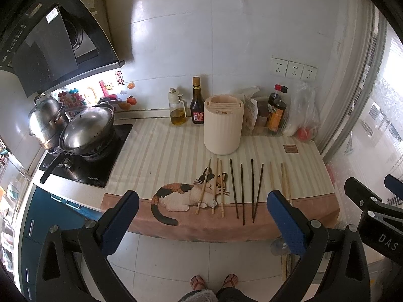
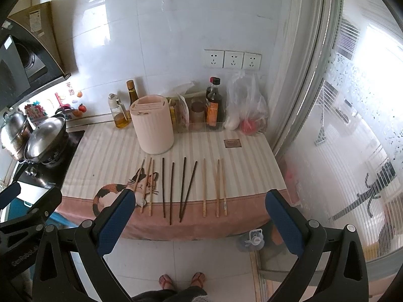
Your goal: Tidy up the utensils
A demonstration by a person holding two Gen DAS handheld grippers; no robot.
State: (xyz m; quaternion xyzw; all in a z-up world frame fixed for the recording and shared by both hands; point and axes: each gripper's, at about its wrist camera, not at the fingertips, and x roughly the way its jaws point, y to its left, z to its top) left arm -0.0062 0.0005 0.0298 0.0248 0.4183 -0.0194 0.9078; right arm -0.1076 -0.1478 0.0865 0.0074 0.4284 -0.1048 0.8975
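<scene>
Both tongs [image 1: 202, 222] [image 2: 199, 222] spread, empty | chopsticks [image 2: 171, 188] parallel, pointing toward holder [image 2: 153, 128]

White letters "DAS" stand on the black body of the right tool [image 1: 389, 183], seen at the right edge of the left wrist view. Faint embossed lettering runs along the body of the left tool [image 2: 10, 193] in the right wrist view, too dim to make out. A red seal sticker [image 1: 119, 78] on the wall tiles carries Chinese characters, too small to read. The bottle labels are blurred.
</scene>
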